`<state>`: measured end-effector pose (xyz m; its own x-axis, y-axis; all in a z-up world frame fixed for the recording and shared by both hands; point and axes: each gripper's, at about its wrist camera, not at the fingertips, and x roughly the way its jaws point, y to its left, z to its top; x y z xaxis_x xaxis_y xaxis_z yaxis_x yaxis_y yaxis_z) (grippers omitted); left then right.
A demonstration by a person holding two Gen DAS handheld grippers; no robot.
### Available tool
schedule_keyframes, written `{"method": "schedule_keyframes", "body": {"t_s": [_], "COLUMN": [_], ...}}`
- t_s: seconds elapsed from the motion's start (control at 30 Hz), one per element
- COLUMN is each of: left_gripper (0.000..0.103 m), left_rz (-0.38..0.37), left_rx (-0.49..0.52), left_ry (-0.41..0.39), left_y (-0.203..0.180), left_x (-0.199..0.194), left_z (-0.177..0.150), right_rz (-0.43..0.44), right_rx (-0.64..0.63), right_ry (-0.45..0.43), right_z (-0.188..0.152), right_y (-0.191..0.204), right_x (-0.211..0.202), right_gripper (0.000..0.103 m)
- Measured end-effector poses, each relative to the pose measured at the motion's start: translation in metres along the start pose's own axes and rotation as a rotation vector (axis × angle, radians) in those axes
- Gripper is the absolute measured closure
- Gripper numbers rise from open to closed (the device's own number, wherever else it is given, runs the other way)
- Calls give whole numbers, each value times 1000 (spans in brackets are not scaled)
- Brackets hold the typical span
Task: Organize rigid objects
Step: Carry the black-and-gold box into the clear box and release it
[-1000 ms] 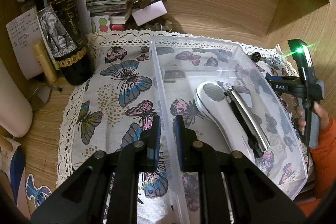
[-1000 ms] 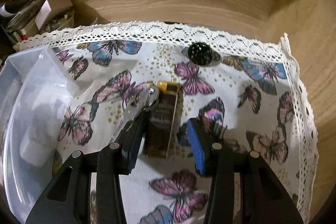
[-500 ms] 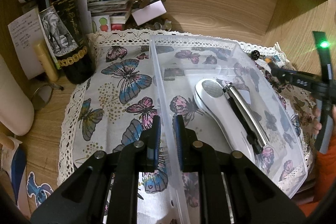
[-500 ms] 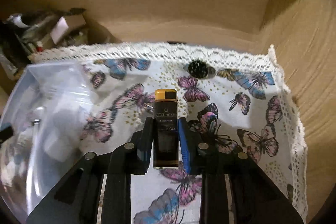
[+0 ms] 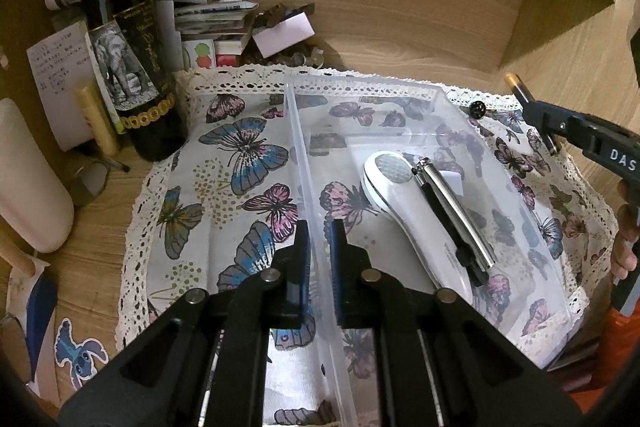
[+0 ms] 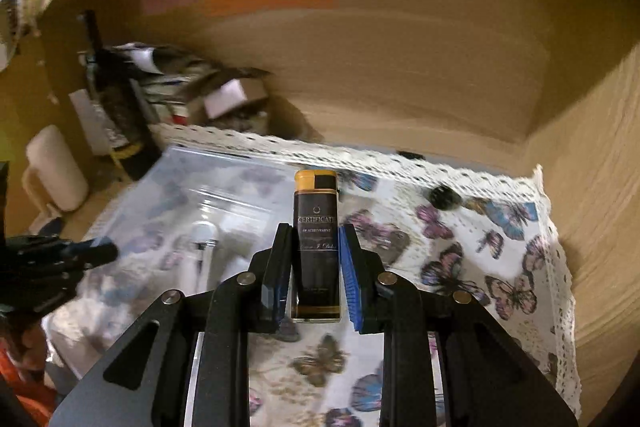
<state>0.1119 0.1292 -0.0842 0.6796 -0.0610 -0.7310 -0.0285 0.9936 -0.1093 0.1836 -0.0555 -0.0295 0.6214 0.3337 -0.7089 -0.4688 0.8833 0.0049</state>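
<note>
My left gripper [image 5: 319, 227] is shut on the left wall of a clear plastic bin [image 5: 308, 155] that stands on the butterfly cloth [image 5: 240, 163]. A white shower head [image 5: 404, 203] and a chrome and black folding tool [image 5: 456, 215] lie in the bin. My right gripper [image 6: 314, 233] is shut on a black lighter with a gold cap [image 6: 316, 227] and holds it raised above the cloth, to the right of the bin [image 6: 192, 203]. In the left wrist view the right gripper [image 5: 540, 111] shows at the far right with the lighter's gold tip [image 5: 511, 79] sticking out.
A dark wine bottle [image 5: 128, 59] stands at the back left beside stacked papers and booklets [image 5: 208, 23]. A white roll [image 5: 28, 179] is at the left edge. A small round black object [image 6: 442, 197] lies on the cloth near the back. Wooden walls close in behind and to the right.
My right gripper closed on the lighter, which lay on the cloth, and has lifted it up and toward the bin. My left gripper stays shut on the bin wall.
</note>
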Motion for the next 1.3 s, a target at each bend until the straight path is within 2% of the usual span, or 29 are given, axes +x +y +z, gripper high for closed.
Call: {"method": "schedule_keyframes", "body": {"t_s": [0.2,0.33,0.7,0.87,1.07,1.2,1.3], "left_gripper": [94,94,93,94,93,93,93], "left_rz": [8,8,5,6,5,5,4], "left_rx": [7,8,15,16,15,17,14], "left_ry": [-9,-12,-15,-14,-13,-12,-12], "left_y": [-2,-2,-3,-3,-3,-4,-4], "left_x": [-4,-5,-6,-6,-6,-6,-6], "left_z": [-2,-4,-4,-4,-4,-4,-4], "right_rz": [66,99,110,101,99,85,73], "right_rx": [-33,-56,-89,-96,-94,-79,-47], "right_ry": [-10,17,147,143,120,91,74], "right_z": [-1,-6,-23,-22,-19,-14,-8], "right_y": [23,37,50,52,48,40,27], "right_x": [0,9,43,42,33,27,23], "right_gripper": [81,81,81,81,76,62,60]}}
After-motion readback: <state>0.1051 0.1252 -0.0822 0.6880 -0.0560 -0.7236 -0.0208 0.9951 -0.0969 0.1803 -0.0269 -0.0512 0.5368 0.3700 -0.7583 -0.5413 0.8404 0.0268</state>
